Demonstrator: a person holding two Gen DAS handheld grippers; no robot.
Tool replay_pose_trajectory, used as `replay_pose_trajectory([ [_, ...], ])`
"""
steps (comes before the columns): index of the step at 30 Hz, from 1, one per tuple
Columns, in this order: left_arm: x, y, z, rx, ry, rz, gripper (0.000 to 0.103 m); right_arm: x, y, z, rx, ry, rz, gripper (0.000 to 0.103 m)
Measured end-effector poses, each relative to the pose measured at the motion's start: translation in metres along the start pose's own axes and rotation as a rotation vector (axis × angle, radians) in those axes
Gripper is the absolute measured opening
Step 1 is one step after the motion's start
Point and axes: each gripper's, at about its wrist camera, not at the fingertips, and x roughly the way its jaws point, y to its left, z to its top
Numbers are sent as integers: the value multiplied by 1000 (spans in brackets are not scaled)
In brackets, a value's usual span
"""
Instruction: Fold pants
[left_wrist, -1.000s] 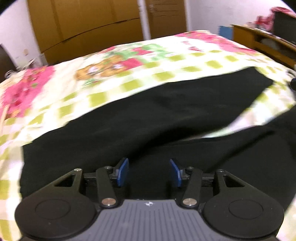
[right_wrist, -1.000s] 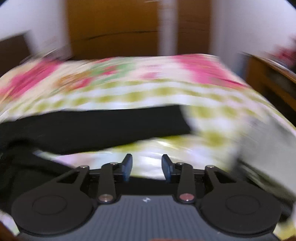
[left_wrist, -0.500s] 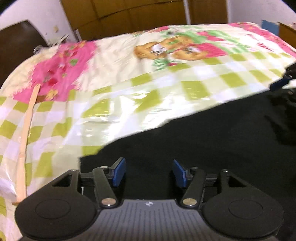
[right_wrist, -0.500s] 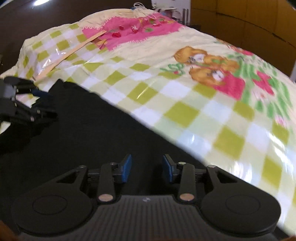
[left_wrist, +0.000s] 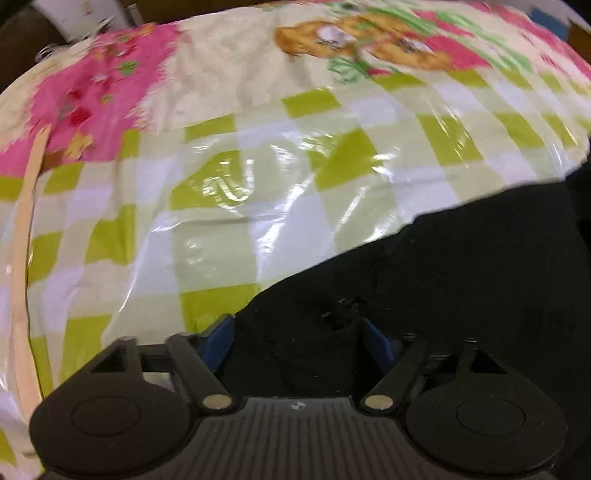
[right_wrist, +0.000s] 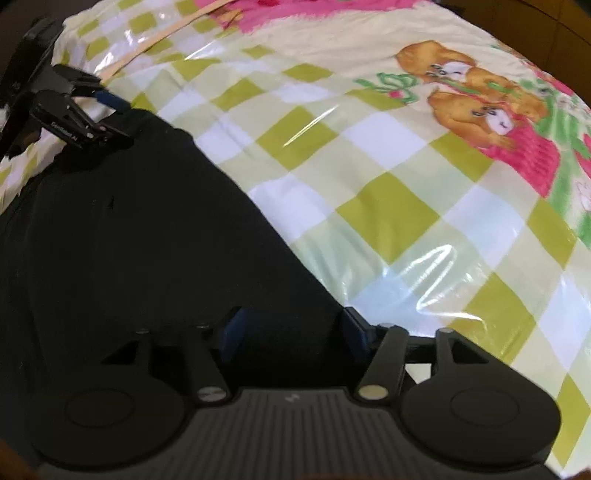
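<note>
A: The left gripper (left_wrist: 297, 334) is seen low over the pants (left_wrist: 461, 295), its jaws opening, with black cloth lying between the blue pads (left_wrist: 218, 338) but not pinched. The right gripper (right_wrist: 291, 332) is likewise spread and opening, with cloth between its pads and nothing clamped.

B: And where are the pants placed?

A: They are spread on the checked sheet (right_wrist: 369, 177). In the left view they fill the near right; in the right view, the near left, with an edge running from the right gripper toward the left one at the far left.

B: What could be spoiled from here?

A: Only the top layer might be caught if the jaws are closed too shallowly, so the fold would be dragged crooked. The glossy sheet could also be pinched along with the hem.

B: What is changed from a second ago?

A: Both grippers were narrower then and aimed across the bed toward the wardrobe. Now they are tipped down at the cloth's edge, and the wooden strip (left_wrist: 22, 258) is shown at the left.
</note>
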Motion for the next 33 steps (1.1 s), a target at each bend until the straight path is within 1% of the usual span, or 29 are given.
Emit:
replay_pose_trajectory([
  [1,1,-2,2,15,15,6,74,0,1,2,1,7,9,59],
  [2,2,-4,3,31,26,13,71,0,1,4,6,15,19,52],
  [3,2,-8,4,51,34,22,64,0,2,5,0,23,21,46],
  [4,0,-11,5,70,35,29,54,1,4,7,-6,26,14,34],
  [5,-1,-14,6,79,34,29,49,2,5,8,-3,27,10,17],
  [6,-3,-17,6,82,32,27,39,2,6,10,11,25,6,10],
  [7,-6,-19,6,90,26,34,34,3,6,10,22,21,-6,2],
  [8,-8,-22,5,101,18,48,33,2,8,11,25,16,-14,0],
  [9,-11,-24,3,107,8,61,27,1,11,11,24,8,-23,0],
  [10,-15,-24,1,107,-3,74,26,-2,14,11,23,-2,-27,0],
  [13,-33,-22,-7,69,-45,69,25,-17,25,10,4,-34,-27,0],
  [16,-58,-23,-18,53,-90,49,25,-40,36,10,-11,-79,-12,0],
  [18,-67,-27,-24,52,-101,34,25,-52,39,9,-23,-124,-13,0],
  [19,-69,-29,-26,56,-101,35,25,-54,39,9,-31,-143,-7,2],
  [20,-70,-31,-27,65,-98,34,25,-52,38,11,-33,-127,4,4],
  [21,-70,-34,-28,72,-98,31,25,-46,36,11,-37,-123,-21,9],
  [22,-71,-37,-28,79,-102,29,25,-39,35,12,-54,-136,-71,20],
  [23,-73,-38,-29,83,-108,25,25,-32,33,12,-71,-127,-95,29],
  [25,-77,-38,-30,78,-119,16,25,-14,25,16,-53,-80,-110,37],
  [26,-78,-38,-31,75,-122,14,25,-8,21,16,-50,-64,-107,39],
  [27,-80,-37,-32,72,-125,11,25,-4,19,16,-52,-59,-107,39],
  [29,-82,-37,-33,69,-126,9,25,5,15,16,-62,-54,-103,46],
  [30,-83,-36,-33,68,-127,10,25,9,14,16,-62,-52,-105,47],
  [31,-84,-36,-33,67,-129,12,25,11,14,16,-65,-54,-110,47],
  [32,-85,-36,-34,63,-131,12,25,12,14,17,-63,-56,-112,39],
  [33,-86,-35,-35,56,-135,10,25,12,16,17,-60,-60,-115,29],
])
